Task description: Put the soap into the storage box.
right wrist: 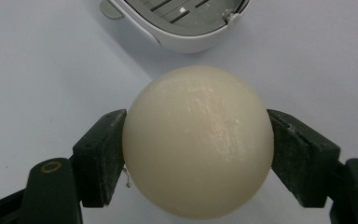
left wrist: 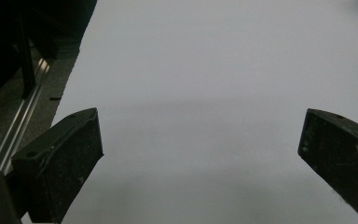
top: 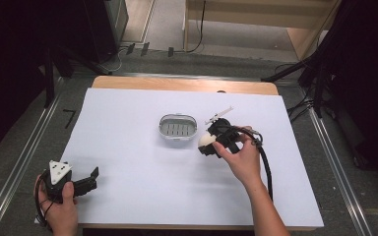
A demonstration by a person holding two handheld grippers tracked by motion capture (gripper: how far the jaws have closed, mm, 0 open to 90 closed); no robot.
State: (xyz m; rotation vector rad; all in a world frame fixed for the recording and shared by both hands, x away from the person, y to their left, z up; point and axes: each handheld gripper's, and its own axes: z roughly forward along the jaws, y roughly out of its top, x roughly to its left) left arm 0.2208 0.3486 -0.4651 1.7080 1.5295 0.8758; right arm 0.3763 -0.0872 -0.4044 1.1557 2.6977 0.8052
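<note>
A cream-white round bar of soap (right wrist: 198, 140) sits between the two black jaws of my right gripper (right wrist: 198, 149), which press on its sides. In the high view the right gripper (top: 207, 142) holds the soap (top: 206, 140) just right of a grey and white slotted soap dish (top: 177, 127). The dish (right wrist: 186, 23) lies beyond the soap in the right gripper view. At the table's near left corner my left gripper (top: 92, 178) rests in a hand, jaws wide apart. Bare white sheet lies between them in the left gripper view (left wrist: 200, 154).
A white sheet (top: 128, 162) covers the wooden table (top: 177, 83). Metal rails (top: 24, 157) run along both sides on the grey floor. Black stands (top: 320, 73) and cables lie at the far right. A cable (top: 266, 167) trails from the right gripper.
</note>
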